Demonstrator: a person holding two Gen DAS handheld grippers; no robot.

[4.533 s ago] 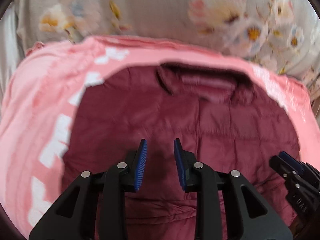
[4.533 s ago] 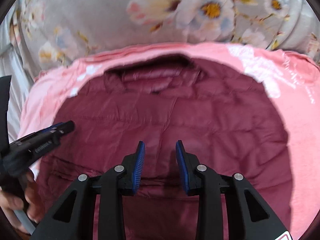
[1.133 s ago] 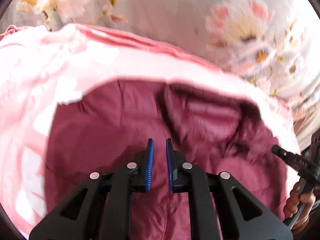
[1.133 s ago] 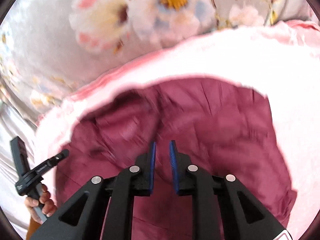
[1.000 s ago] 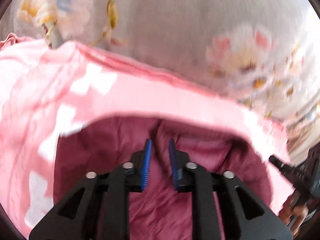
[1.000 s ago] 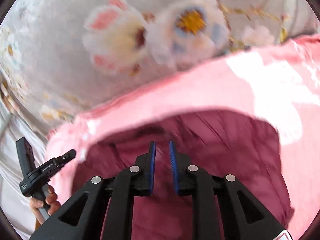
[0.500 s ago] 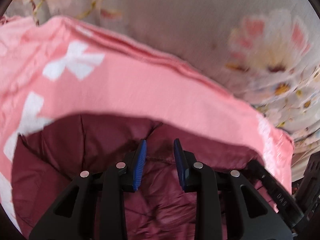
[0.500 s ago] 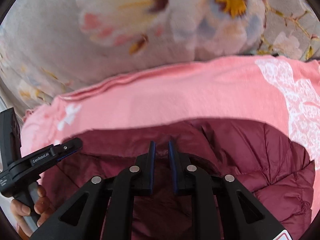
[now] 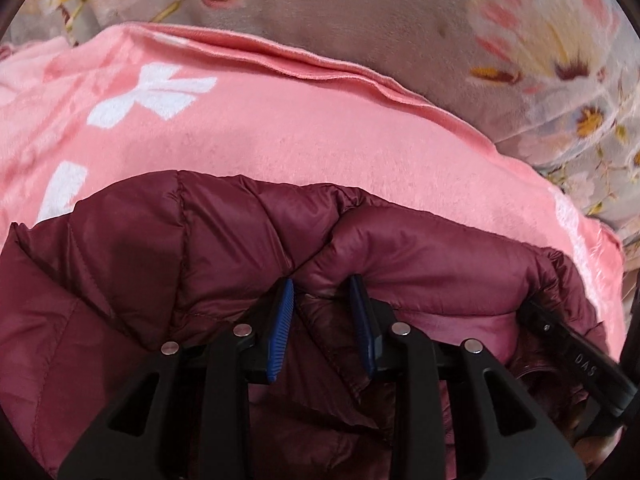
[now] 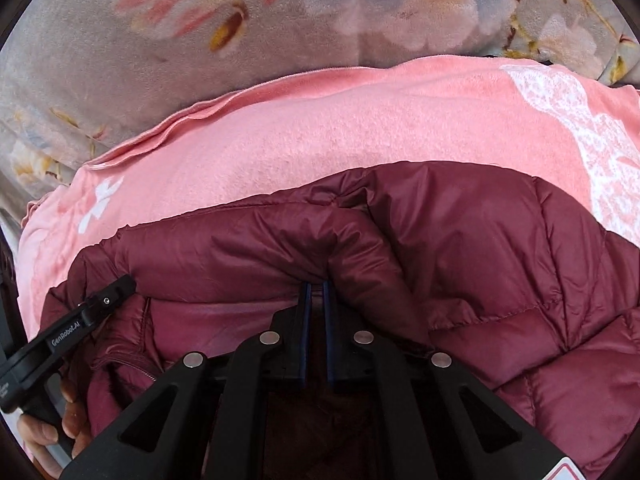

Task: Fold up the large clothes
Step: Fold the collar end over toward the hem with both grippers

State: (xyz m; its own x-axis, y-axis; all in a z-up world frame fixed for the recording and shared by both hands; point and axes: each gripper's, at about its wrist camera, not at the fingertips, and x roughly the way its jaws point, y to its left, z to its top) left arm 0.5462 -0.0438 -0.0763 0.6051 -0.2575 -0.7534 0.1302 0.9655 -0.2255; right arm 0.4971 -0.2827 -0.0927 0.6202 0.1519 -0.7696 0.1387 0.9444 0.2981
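Jaws of the right gripper (image 10: 314, 292) pinch a fold of the maroon puffer jacket (image 10: 460, 248); the left gripper (image 9: 322, 292) stands parted around jacket fabric. Filling both frames' lower half, the jacket lies on a pink blanket (image 9: 280, 128), a floral cover (image 10: 120, 60) above.

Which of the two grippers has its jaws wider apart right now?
The left gripper: its jaws stand apart around a jacket fold, while the right gripper is nearly closed.

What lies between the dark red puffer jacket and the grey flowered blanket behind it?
A pink blanket with white bows lies between the puffer jacket and the flowered blanket; both wrist views show it.
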